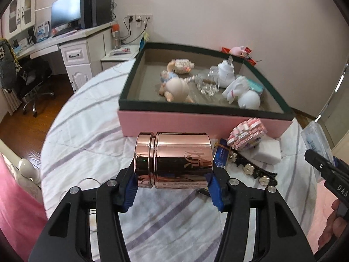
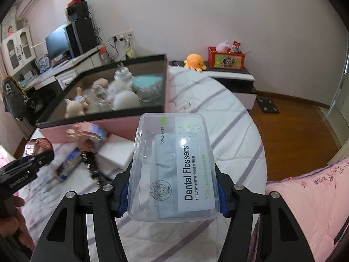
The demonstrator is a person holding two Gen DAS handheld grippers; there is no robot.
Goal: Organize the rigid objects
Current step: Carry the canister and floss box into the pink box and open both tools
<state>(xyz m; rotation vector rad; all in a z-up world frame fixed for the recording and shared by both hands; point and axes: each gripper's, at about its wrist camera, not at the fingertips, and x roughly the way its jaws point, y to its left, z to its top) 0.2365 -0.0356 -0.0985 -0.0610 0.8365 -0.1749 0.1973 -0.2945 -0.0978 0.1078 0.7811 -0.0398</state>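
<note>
My left gripper point(image 1: 172, 187) is shut on a shiny rose-gold jar point(image 1: 174, 160), held sideways above the striped sheet, in front of the pink box point(image 1: 196, 124) with a dark green rim. My right gripper point(image 2: 172, 198) is shut on a clear plastic box of dental flossers point(image 2: 174, 168), held above the sheet to the right of the pink box point(image 2: 104, 128). The pink box holds dolls point(image 1: 174, 89), a glass bottle point(image 1: 207, 83) and white figurines point(image 1: 240, 91). The jar shows at the left edge of the right wrist view point(image 2: 38, 146).
On the sheet by the pink box lie a pink-and-white patterned block point(image 1: 247, 132), a white sponge block point(image 1: 266, 150), a blue packet point(image 1: 221, 152) and a black flowered strap point(image 1: 250, 168). A desk with monitor point(image 1: 65, 11) stands at the far left. A low cabinet with a red crate point(image 2: 225, 59) stands beyond.
</note>
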